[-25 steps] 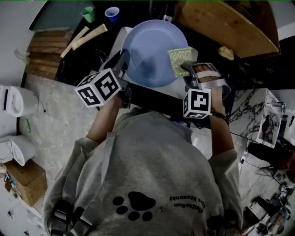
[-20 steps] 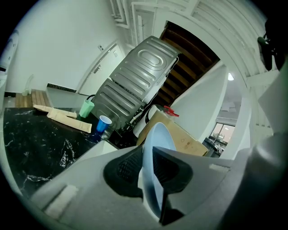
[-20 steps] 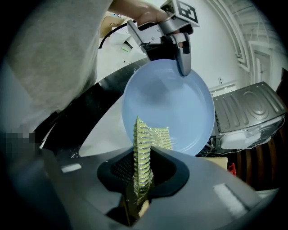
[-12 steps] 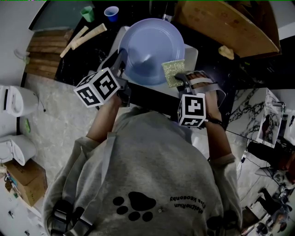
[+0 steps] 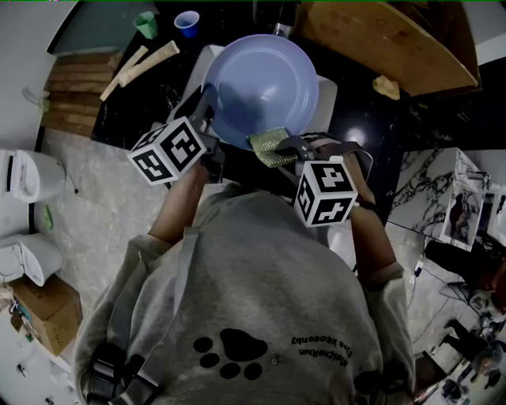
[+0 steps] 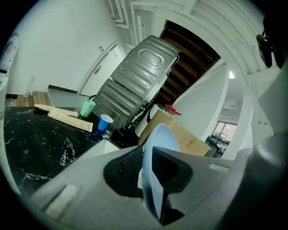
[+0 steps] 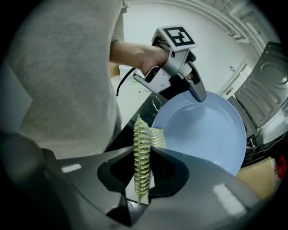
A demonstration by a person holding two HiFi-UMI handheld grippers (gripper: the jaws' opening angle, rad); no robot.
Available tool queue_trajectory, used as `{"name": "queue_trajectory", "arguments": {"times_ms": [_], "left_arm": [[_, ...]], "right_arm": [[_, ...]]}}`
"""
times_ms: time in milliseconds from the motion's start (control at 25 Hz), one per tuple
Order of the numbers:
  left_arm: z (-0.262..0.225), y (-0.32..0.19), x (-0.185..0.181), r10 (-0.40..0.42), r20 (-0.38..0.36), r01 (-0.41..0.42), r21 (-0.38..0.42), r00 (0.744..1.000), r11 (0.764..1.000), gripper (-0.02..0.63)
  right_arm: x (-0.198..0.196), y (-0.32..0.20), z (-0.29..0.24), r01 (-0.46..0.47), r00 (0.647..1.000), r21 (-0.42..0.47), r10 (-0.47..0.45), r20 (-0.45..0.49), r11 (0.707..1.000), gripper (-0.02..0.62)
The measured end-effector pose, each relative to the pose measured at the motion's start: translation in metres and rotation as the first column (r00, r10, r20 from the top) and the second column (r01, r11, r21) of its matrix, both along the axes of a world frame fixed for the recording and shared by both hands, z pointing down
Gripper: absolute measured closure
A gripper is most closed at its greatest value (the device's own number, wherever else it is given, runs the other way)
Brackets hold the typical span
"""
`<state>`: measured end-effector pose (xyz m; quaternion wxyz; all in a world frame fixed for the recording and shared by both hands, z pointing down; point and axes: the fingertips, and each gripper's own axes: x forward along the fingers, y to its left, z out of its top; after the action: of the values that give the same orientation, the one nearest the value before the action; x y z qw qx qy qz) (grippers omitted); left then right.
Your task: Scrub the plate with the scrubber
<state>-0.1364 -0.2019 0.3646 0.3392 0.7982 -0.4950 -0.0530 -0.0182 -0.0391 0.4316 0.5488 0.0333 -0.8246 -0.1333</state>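
Note:
The pale blue plate (image 5: 262, 88) is held up in front of the person over the white sink (image 5: 326, 96). My left gripper (image 5: 207, 119) is shut on its left rim; in the left gripper view the plate (image 6: 154, 148) stands edge-on between the jaws (image 6: 145, 168). My right gripper (image 5: 281, 148) is shut on the yellow-green scrubber (image 5: 267, 146), which lies against the plate's near rim. In the right gripper view the scrubber (image 7: 142, 157) stands on edge between the jaws, its tip at the plate (image 7: 204, 130), with the left gripper (image 7: 198, 95) clamped on the far rim.
A black marble counter (image 5: 134, 103) carries a green cup (image 5: 146, 24), a blue cup (image 5: 187, 23) and two wooden pieces (image 5: 150, 62). A large cardboard box (image 5: 387, 43) stands at the back right. White appliances (image 5: 24, 174) sit at the left.
My right gripper has swept the scrubber from the plate's right side down and left to its near rim. The plate and left gripper have stayed nearly in place.

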Motion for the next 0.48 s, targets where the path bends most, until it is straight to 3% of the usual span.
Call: {"name": "queue_trajectory", "arguments": {"times_ms": [240,480], "left_arm": [[0.004,-0.001,0.002,0.002,-0.009,-0.002,-0.012,1.0,1.0,0.565],[0.008,-0.003,0.004,0.002,-0.011,-0.002,-0.023,1.0,1.0,0.569]], "right_arm": [[-0.017,0.005,-0.021,-0.025,0.985,-0.103,0.042,0.167,0.994,0.523],[-0.029,0.005,-0.047,-0.052,0.931,-0.202,0.12,0.343,0.978,0.523]]}}
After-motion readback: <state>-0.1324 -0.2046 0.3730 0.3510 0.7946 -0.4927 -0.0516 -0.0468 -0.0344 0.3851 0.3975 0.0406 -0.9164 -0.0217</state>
